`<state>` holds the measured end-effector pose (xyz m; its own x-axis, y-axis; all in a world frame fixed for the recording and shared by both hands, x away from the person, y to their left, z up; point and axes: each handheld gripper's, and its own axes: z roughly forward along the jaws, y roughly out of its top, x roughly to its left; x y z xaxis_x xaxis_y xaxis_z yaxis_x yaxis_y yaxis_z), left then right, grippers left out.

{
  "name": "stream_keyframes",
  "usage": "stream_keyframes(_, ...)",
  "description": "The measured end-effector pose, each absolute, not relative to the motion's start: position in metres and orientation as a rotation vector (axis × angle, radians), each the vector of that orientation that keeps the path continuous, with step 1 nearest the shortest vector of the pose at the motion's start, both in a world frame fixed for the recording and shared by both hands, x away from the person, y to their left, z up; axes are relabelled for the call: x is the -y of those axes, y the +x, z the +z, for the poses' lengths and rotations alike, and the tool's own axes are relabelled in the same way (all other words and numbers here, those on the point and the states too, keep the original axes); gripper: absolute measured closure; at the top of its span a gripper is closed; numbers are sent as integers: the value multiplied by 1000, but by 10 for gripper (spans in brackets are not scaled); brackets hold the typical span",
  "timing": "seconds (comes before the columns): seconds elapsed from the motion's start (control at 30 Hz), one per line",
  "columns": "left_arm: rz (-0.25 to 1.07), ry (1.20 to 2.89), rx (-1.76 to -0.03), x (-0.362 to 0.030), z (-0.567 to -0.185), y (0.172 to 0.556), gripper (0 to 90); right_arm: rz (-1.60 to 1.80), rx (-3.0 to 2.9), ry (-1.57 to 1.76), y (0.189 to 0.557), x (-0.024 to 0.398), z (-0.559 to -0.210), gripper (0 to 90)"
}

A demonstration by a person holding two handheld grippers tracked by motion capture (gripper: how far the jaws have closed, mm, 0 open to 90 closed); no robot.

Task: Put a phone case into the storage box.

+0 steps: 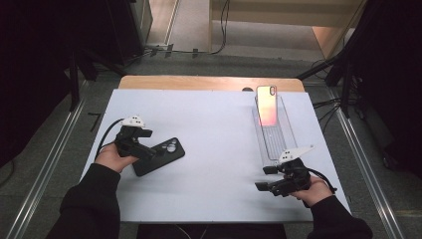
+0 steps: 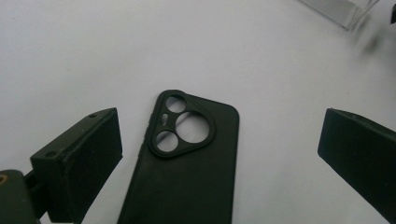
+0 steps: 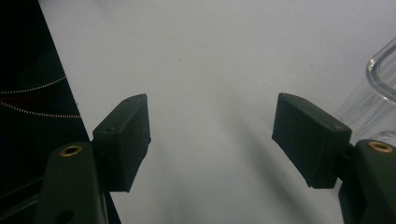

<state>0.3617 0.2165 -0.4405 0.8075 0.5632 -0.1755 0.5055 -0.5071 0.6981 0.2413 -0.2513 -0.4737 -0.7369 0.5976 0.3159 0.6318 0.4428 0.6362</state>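
A black phone case (image 1: 161, 155) lies back-up on the white mat (image 1: 219, 129), left of centre, camera cut-outs pointing away from the person. My left gripper (image 1: 146, 147) hovers at its near end with jaws spread wide. In the left gripper view the case (image 2: 187, 168) lies between the jaws of the left gripper (image 2: 218, 116), and neither pad touches it. A phone (image 1: 267, 105) with a pink-orange sheen rests in the far end of a clear tray (image 1: 273, 139). My right gripper (image 1: 263, 178) stands open and empty just below that tray, over bare mat (image 3: 211, 100).
The tray's clear rim (image 3: 380, 88) sits close to the right jaw in the right gripper view. The mat's near edge lies just left of the right gripper. A wooden table edge (image 1: 209, 82) shows beyond the mat. Cables and stands ring the table.
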Motion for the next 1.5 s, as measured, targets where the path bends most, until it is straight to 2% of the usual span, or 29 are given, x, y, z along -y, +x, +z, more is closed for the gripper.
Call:
stream_keyframes(0.5,132,2301,-732,-210,-459,370,16,-1191,2622,-1125,242,253,-474,257)
stream_keyframes(0.73,90,2338,-755,-209,-469,372,17,-1199,2619,-1123,241,253,-473,257)
stream_keyframes(1.0,110,2371,-743,-210,-481,370,79,-1196,2619,-1125,241,252,-473,257)
stream_keyframes(1.5,157,2455,-673,-205,-494,365,81,-1193,2617,-1121,241,252,-473,257)
